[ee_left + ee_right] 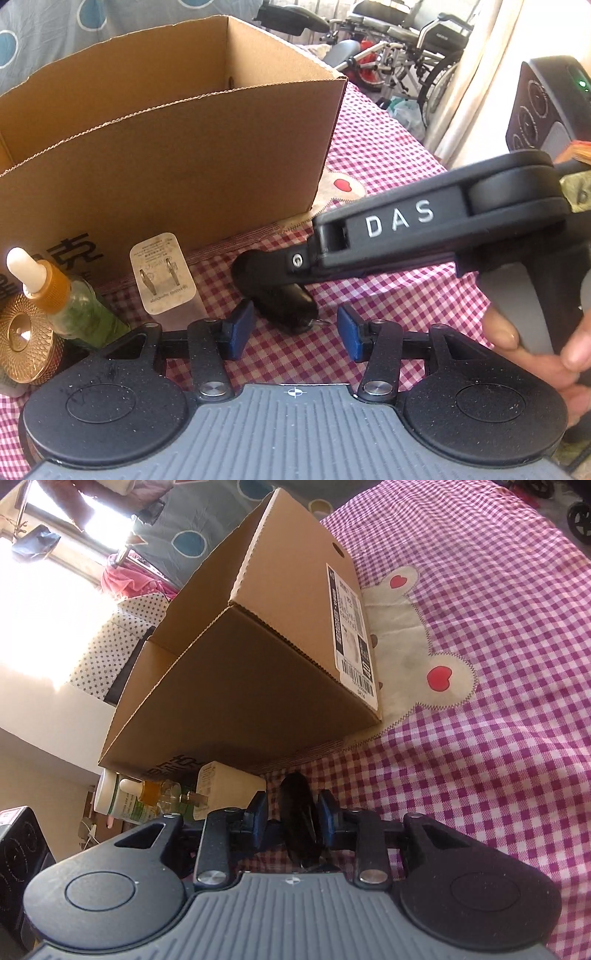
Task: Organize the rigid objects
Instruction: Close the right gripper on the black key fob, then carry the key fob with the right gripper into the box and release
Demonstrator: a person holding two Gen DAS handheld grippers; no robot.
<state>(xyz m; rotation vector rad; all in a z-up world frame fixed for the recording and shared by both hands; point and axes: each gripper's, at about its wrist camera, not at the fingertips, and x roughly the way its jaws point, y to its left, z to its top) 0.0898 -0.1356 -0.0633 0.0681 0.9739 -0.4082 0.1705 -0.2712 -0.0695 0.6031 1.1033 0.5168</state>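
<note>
One corrugated cardboard box [166, 147], open-topped, stands ahead of both claws on the pink gingham desk [388, 166]. The right claw [292, 816] is closed on one glossy black oblong object [297, 819]. The left claw [291, 332] gapes, holding nothing. Only its view shows the round gold lid [26, 339] beside one dropper bottle [70, 299] and one white charger [162, 273].

Black oblong object [297, 816] before cardboard box [236, 686].

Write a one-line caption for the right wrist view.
Right gripper closing around a black oblong object on the checked tablecloth, beside the open cardboard box.
</note>
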